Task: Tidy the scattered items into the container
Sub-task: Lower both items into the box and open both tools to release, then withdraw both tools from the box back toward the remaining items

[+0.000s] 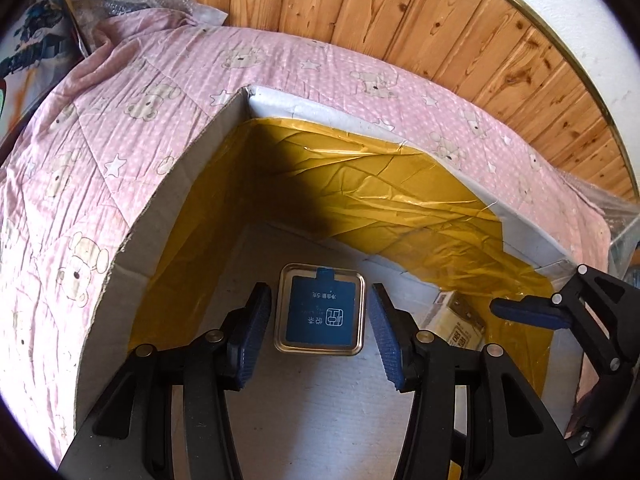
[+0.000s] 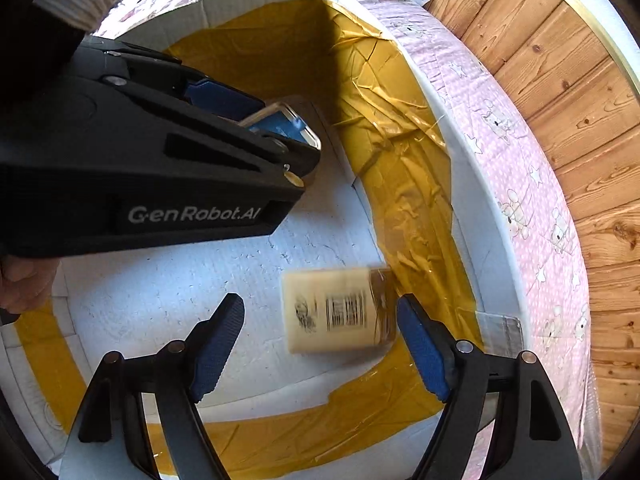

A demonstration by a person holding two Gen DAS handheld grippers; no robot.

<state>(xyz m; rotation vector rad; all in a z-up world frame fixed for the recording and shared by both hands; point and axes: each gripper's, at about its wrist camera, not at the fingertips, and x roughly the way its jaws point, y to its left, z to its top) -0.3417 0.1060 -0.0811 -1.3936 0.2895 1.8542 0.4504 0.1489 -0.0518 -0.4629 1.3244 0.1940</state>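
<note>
- The cardboard box (image 1: 132, 240) is the landmark: a white-walled container patched inside with yellow tape (image 1: 400, 200), standing on a pink bear-print quilt (image 1: 80, 140) in front of a wooden panel wall (image 1: 400, 8).
- Inside the box, the left gripper (image 1: 320, 312) reaches over the white floor with its blue-padded fingers (image 1: 252, 332) spread apart.
- A small square tin (image 1: 320, 312) with a blue label lies between those fingers, its lid facing the camera. A narrow gap shows on each side, so the pads do not press it; the left claw is released.
- Whether the tin rests on the box floor or hangs just above it cannot be told from the left wrist view.
- From the right wrist view, the same tin (image 2: 288, 124) peeks out past the tip of the left gripper (image 2: 280, 136), near the far corner of the box.
- The right gripper (image 2: 320, 332) is also inside the box, close to the near right wall, its fingers wide apart and gripping nothing.
- A cream packet (image 2: 336, 312) with a barcode lies between the right gripper's fingers on the box floor, blurred, its right end at the taped wall. It touches neither pad.
- In the left wrist view that packet (image 1: 456, 320) sits in the box's right corner, beside one blue finger of the right gripper (image 1: 528, 312).
- A hand (image 2: 24, 284) shows at the left edge of the box.
</note>
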